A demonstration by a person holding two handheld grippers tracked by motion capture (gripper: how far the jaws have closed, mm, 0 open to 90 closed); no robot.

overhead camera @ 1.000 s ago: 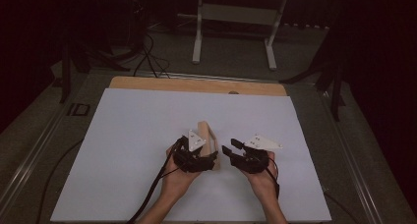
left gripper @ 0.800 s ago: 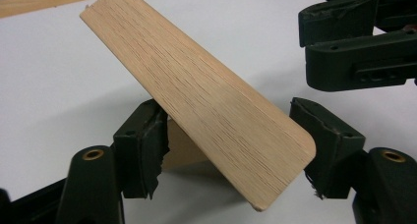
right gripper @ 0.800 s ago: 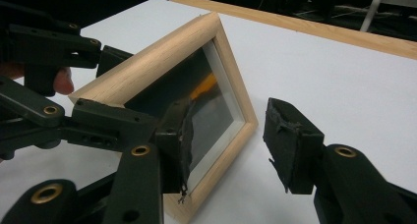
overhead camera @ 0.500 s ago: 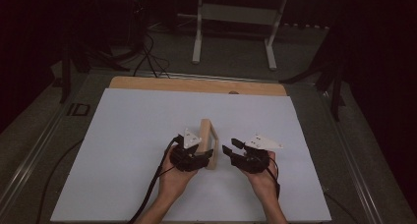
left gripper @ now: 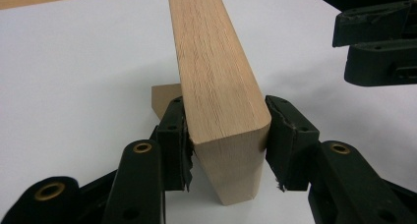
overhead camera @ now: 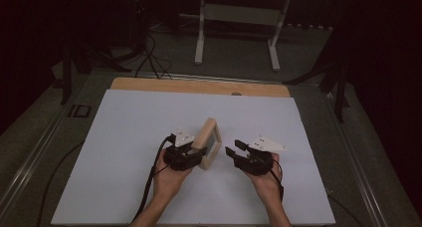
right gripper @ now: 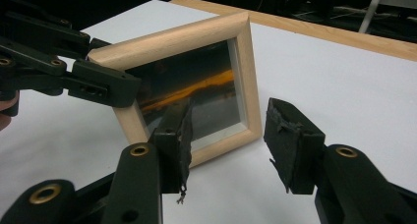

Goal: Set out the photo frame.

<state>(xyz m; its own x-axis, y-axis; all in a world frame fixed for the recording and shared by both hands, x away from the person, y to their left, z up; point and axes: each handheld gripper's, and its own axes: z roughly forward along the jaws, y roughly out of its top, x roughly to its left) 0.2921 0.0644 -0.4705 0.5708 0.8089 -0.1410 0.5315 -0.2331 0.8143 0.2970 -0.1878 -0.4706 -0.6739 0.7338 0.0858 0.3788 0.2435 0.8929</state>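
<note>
A light wooden picture frame (overhead camera: 209,142) with a glass front stands on edge on the white table (overhead camera: 124,132), its glass (right gripper: 196,94) facing my right side. My left gripper (overhead camera: 191,155) is shut on the frame's near top corner; its pads (left gripper: 178,135) press both faces of the wooden edge (left gripper: 216,86). A small wooden stand piece (left gripper: 162,98) shows behind the frame. My right gripper (overhead camera: 236,155) hovers just right of the frame, open, with nothing between its fingers (right gripper: 290,140). The right gripper's jaws also show at the upper right of the left gripper view (left gripper: 378,52).
A wooden strip (overhead camera: 199,86) runs along the table's far edge. Beyond it stands a white metal stand (overhead camera: 236,18) on a dark floor, with cables (overhead camera: 147,53) at the far left. The white sheet spreads wide on both sides of the frame.
The frame has tipped more upright and shifted slightly toward me with the left gripper. The right gripper has stayed close beside it, barely moving.
</note>
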